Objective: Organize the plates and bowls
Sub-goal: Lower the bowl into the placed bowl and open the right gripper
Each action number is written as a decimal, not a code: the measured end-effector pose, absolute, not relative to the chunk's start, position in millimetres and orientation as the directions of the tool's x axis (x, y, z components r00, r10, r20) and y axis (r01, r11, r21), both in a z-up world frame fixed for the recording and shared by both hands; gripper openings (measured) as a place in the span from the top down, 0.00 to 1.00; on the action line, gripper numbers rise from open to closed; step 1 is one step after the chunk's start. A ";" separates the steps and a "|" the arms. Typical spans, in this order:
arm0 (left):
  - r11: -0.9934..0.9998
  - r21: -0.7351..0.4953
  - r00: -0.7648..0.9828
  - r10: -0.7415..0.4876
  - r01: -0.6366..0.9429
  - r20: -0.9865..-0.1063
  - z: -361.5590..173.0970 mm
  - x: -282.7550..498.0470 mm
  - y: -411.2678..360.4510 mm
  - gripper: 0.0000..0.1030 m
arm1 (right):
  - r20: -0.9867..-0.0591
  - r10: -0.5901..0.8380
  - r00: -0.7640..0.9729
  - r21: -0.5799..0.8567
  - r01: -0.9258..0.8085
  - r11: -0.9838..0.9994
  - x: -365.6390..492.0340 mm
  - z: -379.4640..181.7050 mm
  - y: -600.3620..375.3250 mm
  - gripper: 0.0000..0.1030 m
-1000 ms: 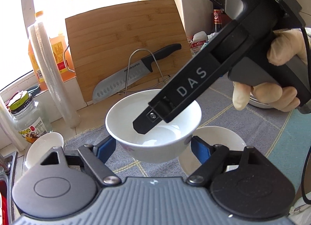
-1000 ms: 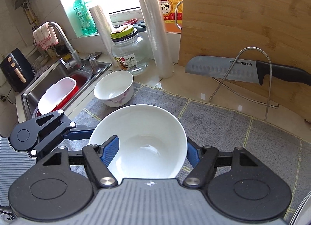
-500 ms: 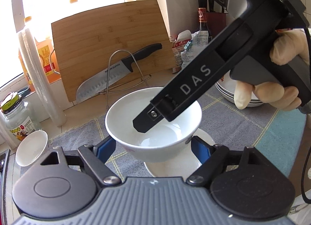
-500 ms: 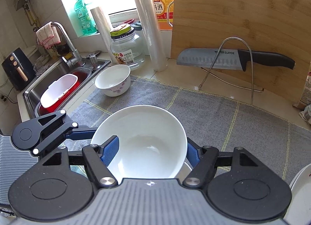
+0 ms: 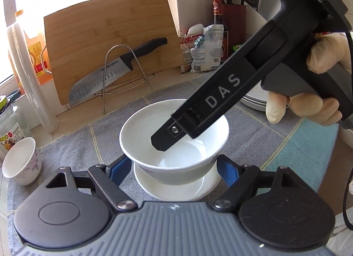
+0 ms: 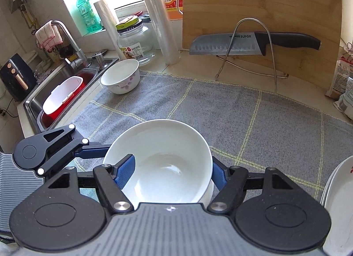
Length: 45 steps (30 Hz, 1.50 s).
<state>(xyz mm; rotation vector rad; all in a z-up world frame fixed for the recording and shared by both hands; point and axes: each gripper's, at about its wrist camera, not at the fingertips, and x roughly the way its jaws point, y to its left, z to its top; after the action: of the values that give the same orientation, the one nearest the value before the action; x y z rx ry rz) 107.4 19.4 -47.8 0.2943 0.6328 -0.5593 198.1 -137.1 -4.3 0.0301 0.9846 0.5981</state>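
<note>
A white bowl (image 5: 174,143) sits upright directly over a second white bowl (image 5: 176,186) on the grey checked mat — whether nested or just above cannot be told. A smaller floral-printed bowl (image 6: 121,76) stands upright at the mat's corner, well apart, while stacked white plates (image 5: 257,99) lie at the opposite edge.

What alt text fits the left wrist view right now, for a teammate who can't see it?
A white bowl sits between the left gripper fingers, just above a second bowl on the grey cloth. One finger of the right gripper reaches inside it; a knife leans on a cutting board behind.
</note>
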 end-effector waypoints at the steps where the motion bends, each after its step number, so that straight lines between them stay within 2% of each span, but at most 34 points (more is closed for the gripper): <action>1: 0.813 0.087 0.662 -0.401 0.576 -0.633 -48.5 108.5 19.3 0.18 | -0.774 0.487 0.404 0.288 -0.460 0.840 197.5 -5.6 -137.4 0.25; 21: 0.805 0.074 0.622 -0.392 0.588 -0.678 -64.0 117.2 15.7 0.18 | -0.787 0.483 0.383 0.298 -0.450 0.842 199.0 -19.1 -139.0 0.25; 45: 0.807 0.031 0.599 -0.411 0.590 -0.687 -62.3 121.7 18.6 0.16 | -0.789 0.481 0.383 0.295 -0.451 0.843 199.6 -21.8 -138.1 0.25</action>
<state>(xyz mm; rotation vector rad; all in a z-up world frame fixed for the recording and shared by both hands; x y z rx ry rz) 121.7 18.6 -62.3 0.2674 0.7228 -0.5884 199.6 -138.1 -21.8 0.0333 1.0175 0.5941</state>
